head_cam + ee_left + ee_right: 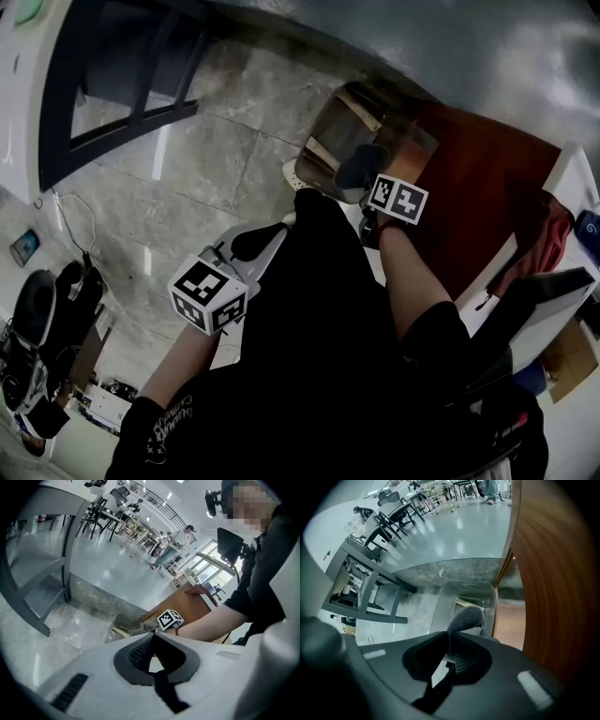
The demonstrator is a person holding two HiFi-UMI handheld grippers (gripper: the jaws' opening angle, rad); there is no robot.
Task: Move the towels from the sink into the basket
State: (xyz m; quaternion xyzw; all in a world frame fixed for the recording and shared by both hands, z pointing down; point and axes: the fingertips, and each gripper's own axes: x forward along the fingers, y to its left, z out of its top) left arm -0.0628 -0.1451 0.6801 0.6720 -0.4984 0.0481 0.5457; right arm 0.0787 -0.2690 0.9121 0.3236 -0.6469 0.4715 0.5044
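Observation:
A grey towel (360, 165) hangs bunched from my right gripper (371, 187), whose jaws are shut on it. In the right gripper view the towel (465, 617) sticks out past the pads over a grey, rounded basket (442, 603) on the floor. The head view shows the same basket (330, 120) just beyond the towel, beside a brown wooden cabinet. My left gripper (281, 226) hovers lower left of the right one, in front of my dark clothes. Its jaws (153, 635) meet at the tips with nothing between them. The sink is not in view.
A brown wooden cabinet side (478, 202) rises right of the basket, close to the right gripper (548, 573). Grey marble floor (187, 178) spreads to the left. A dark-framed table (112, 84) stands far left. Cables and gear (56, 319) lie at the lower left.

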